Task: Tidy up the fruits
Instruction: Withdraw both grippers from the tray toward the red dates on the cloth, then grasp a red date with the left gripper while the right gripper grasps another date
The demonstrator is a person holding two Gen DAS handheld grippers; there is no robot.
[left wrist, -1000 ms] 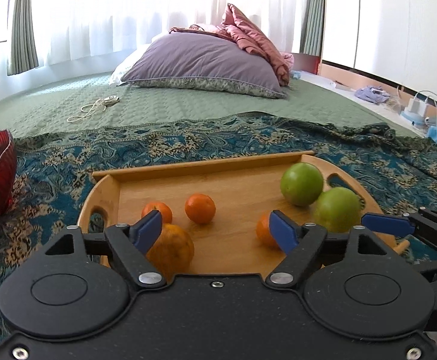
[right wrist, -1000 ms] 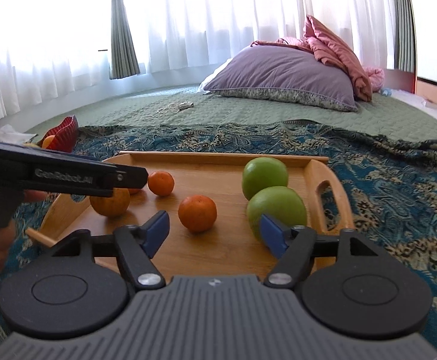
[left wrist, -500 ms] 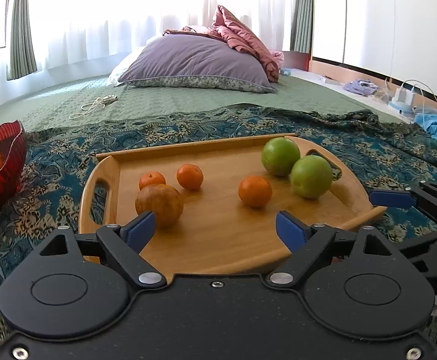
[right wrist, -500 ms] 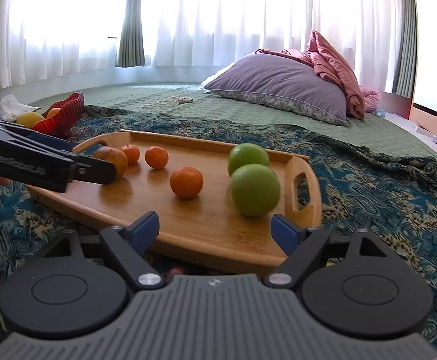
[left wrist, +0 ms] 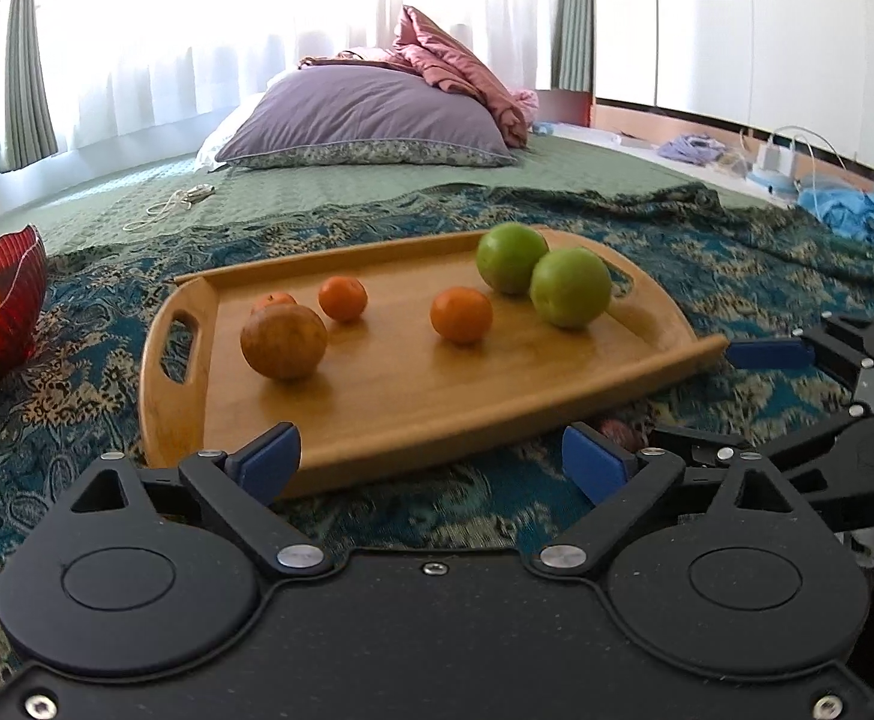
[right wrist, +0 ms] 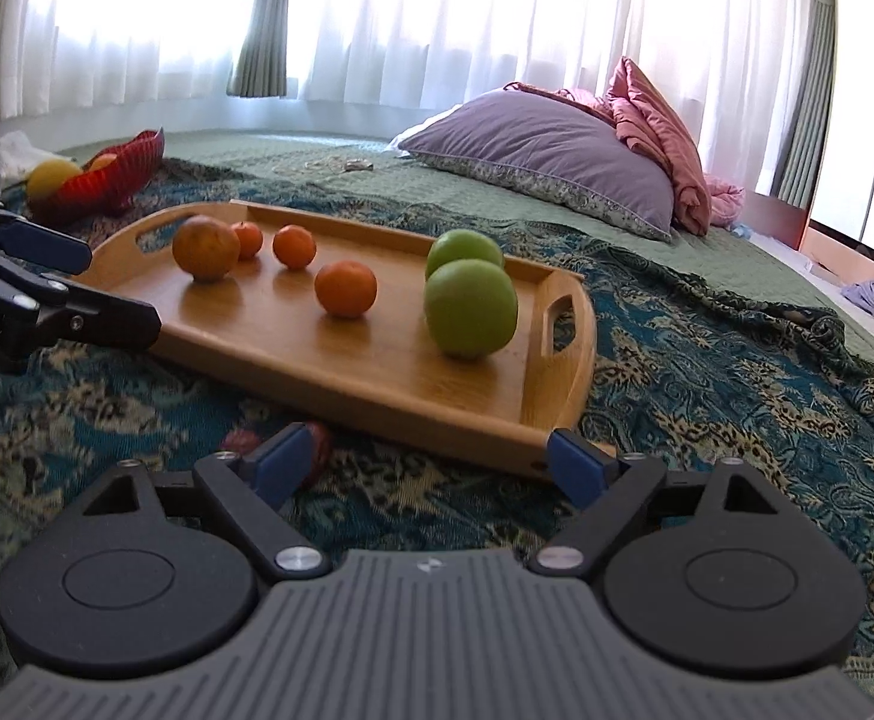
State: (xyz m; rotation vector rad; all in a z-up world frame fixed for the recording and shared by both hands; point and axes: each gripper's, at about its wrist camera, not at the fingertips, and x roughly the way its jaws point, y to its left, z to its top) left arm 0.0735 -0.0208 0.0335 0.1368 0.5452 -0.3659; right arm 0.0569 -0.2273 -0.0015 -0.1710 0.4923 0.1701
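Left wrist view has the left gripper (left wrist: 431,459) hanging over the patterned blue throw (left wrist: 736,264) just short of the wooden tray (left wrist: 413,396), jaws spread wide with nothing between them. On the tray: a big brownish orange (left wrist: 284,341) at about 10 o'clock from the tray's middle, a small tangerine (left wrist: 275,300) tucked right behind it, another tangerine (left wrist: 343,298) at roughly 11, and one more (left wrist: 460,314) near the center. Two green apples (left wrist: 570,287) sit touching each other at about 1 o'clock, close to the right handle. Over at 9 o'clock, well apart from the tray, a red bowl (left wrist: 11,294) holds a couple of orange fruits. Right wrist view shows the right gripper (right wrist: 431,459) in much the same pose — wide open, empty, hovering over the throw by the tray's near corner. A small dark red fruit (right wrist: 317,444) lies on the cloth just beside its left pad, partly hidden, so I can't tell what it is exactly. The purple pillow (right wrist: 544,156) with a pink blanket (right wrist: 658,120) bunched on it sits far back at 12 o'clock — in front of white curtains.
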